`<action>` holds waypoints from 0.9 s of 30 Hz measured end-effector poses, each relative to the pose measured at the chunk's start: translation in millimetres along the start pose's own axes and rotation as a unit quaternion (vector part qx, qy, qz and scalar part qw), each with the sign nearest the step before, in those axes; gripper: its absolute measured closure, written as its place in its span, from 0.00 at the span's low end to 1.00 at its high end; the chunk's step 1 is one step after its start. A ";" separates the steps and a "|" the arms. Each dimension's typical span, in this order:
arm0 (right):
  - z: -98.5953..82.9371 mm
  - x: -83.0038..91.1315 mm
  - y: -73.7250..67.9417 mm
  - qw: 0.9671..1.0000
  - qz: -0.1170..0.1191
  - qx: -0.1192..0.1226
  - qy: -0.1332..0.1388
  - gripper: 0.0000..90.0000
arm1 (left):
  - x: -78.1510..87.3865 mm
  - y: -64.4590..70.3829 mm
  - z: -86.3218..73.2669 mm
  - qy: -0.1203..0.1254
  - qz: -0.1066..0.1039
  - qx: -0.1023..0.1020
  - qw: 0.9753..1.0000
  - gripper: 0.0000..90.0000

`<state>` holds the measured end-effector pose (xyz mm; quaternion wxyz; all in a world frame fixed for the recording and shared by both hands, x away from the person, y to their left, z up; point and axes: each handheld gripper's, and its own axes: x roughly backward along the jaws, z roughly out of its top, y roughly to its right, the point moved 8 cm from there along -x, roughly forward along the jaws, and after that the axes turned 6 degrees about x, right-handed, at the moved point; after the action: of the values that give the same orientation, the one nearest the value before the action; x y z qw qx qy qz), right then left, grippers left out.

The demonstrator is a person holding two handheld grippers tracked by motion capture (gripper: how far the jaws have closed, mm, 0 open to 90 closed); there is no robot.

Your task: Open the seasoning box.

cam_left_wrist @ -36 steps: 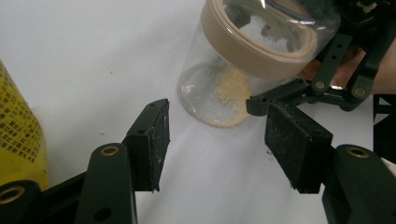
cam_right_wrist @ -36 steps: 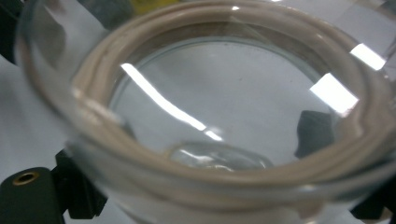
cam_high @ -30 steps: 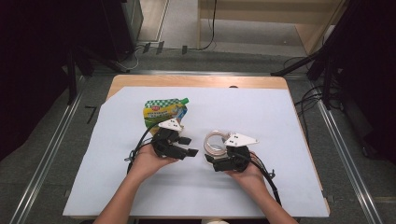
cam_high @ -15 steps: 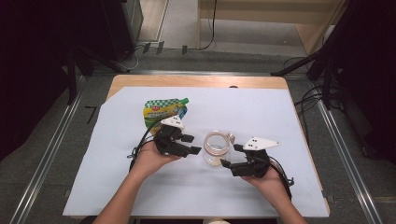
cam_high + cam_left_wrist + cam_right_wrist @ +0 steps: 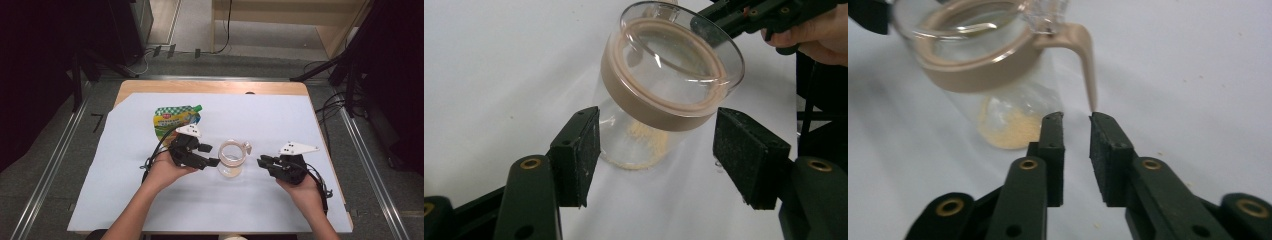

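Note:
A clear glass jar [image 5: 231,158] with a tan seal ring stands at the middle of the white sheet, a little yellow powder at its bottom. In the left gripper view the jar [image 5: 664,85] sits between my left gripper's [image 5: 661,150] wide-open jaws, and neither pad touches the glass. My left gripper [image 5: 212,161] reaches it from the left. My right gripper [image 5: 261,161] is a short way to the jar's right. Its jaws [image 5: 1077,122] stand a narrow gap apart with nothing between them, just below the tip of the jar's tan latch [image 5: 1087,60].
A green checked spout pouch [image 5: 176,120] lies flat behind the left gripper. The white sheet [image 5: 300,115] covers most of the wooden table [image 5: 210,87]. Cables trail from both grippers toward the person. The other hand with its gripper [image 5: 769,12] shows past the jar.
My right gripper has drawn back to the right, from against the jar to clear of it. The left gripper and the jar have stayed put.

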<state>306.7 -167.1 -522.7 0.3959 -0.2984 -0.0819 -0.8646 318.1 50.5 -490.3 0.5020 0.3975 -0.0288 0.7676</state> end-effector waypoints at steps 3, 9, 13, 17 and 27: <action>-1.1 -0.1 8.5 1.000 -0.002 -0.016 0.003 0.95 | -1.4 1.5 -0.5 -0.002 -0.003 0.002 1.000 0.42; 1.8 -6.3 18.7 1.000 -0.011 -0.022 0.006 1.00 | -4.0 2.3 -2.5 -0.010 0.001 -0.002 1.000 0.43; 1.8 -12.5 20.2 1.000 -0.008 -0.026 0.004 1.00 | -3.8 3.5 -2.7 -0.008 -0.002 0.005 1.000 0.47; 4.0 -22.5 21.6 1.000 -0.008 -0.021 0.000 1.00 | -4.8 3.4 -7.1 -0.012 -0.001 0.014 1.000 0.49; 10.7 -45.0 27.5 1.000 0.003 -0.019 -0.007 1.00 | -9.5 12.2 -20.4 -0.025 -0.020 0.012 0.999 0.86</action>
<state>354.6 -153.0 -542.8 0.3920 -0.3123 -0.0679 -0.8627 298.4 46.3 -506.0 0.5118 0.4234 -0.0241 0.7471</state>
